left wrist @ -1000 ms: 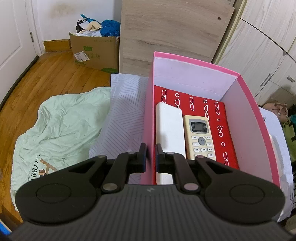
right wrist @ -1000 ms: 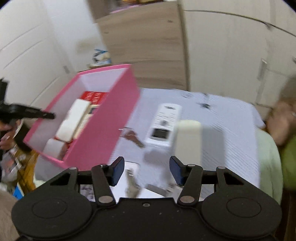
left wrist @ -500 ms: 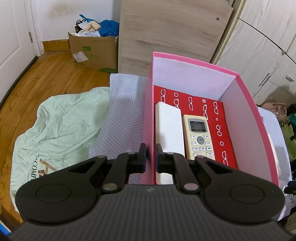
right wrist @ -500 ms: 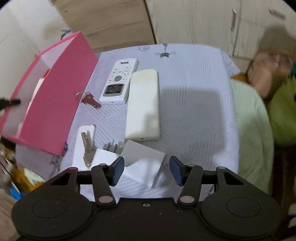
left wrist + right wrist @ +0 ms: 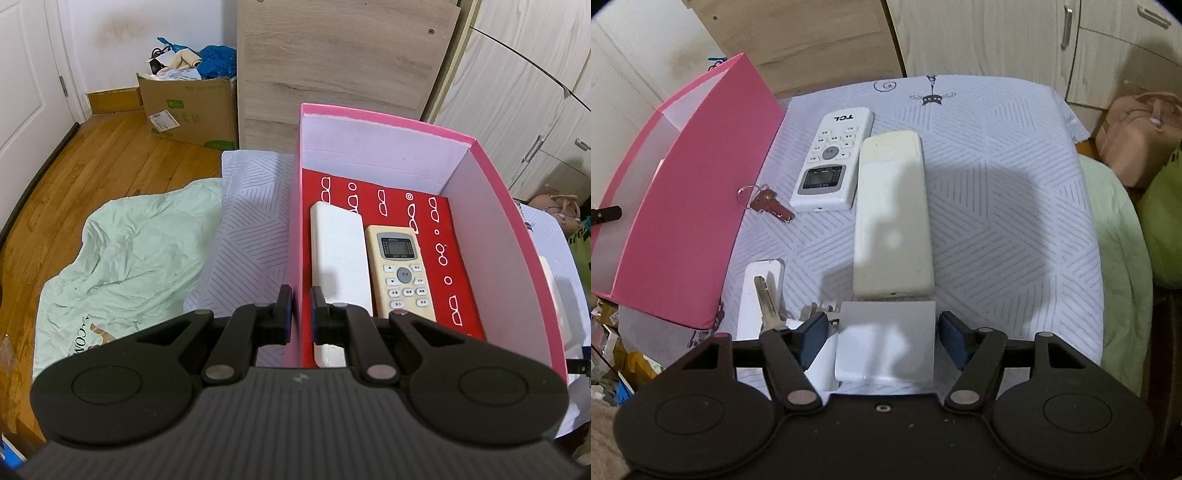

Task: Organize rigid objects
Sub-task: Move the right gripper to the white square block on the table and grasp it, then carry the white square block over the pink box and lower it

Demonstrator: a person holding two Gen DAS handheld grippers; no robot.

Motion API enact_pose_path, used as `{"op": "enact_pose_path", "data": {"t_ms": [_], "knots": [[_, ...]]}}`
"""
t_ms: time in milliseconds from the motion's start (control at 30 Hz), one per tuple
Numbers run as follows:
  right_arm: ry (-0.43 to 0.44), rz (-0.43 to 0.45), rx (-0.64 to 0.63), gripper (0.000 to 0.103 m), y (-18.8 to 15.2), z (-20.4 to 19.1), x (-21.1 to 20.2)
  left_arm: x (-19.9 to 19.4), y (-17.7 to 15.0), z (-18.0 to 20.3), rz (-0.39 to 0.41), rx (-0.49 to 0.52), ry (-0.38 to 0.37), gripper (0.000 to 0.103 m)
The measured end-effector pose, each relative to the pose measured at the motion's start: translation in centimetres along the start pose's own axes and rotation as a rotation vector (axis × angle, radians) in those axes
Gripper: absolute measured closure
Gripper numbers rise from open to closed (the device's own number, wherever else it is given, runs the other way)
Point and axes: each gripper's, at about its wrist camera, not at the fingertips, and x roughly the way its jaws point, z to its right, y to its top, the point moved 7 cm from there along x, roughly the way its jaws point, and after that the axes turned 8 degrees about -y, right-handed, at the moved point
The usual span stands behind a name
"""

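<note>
Presently, stowed in the pink box (image 5: 491,236): one white slab (image 5: 338,254) and one cream remote (image 5: 400,273), side by side on the red lining; outstanding on the bed (image 5: 997,192), right of the box: a TCL remote (image 5: 833,162), a cream remote face down (image 5: 892,218) beside it, red keys (image 5: 768,201), a silver key (image 5: 764,299) on a small white card, and a white charger block (image 5: 886,339) at the near edge. Left gripper (image 5: 301,306): jaws clenched on the box's near wall. Right gripper (image 5: 882,341): jaws have just been widening, released, straddling the charger block; pads not pressing it. Judged under halfway.
</note>
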Motion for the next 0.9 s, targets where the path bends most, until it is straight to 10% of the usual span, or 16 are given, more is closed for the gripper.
{"op": "enact_pose_path", "data": {"t_ms": [367,900], "knots": [[-0.138,0.048,-0.218,0.038,-0.6,-0.9,-0.9,0.0,0.0,0.0,0.0,0.001,0.0,0.094],[-0.101,0.115,-0.212,0.041,0.3,-1.1,-2.1,-0.1,0.0,0.0,0.0,-0.003,0.0,0.094]]}}
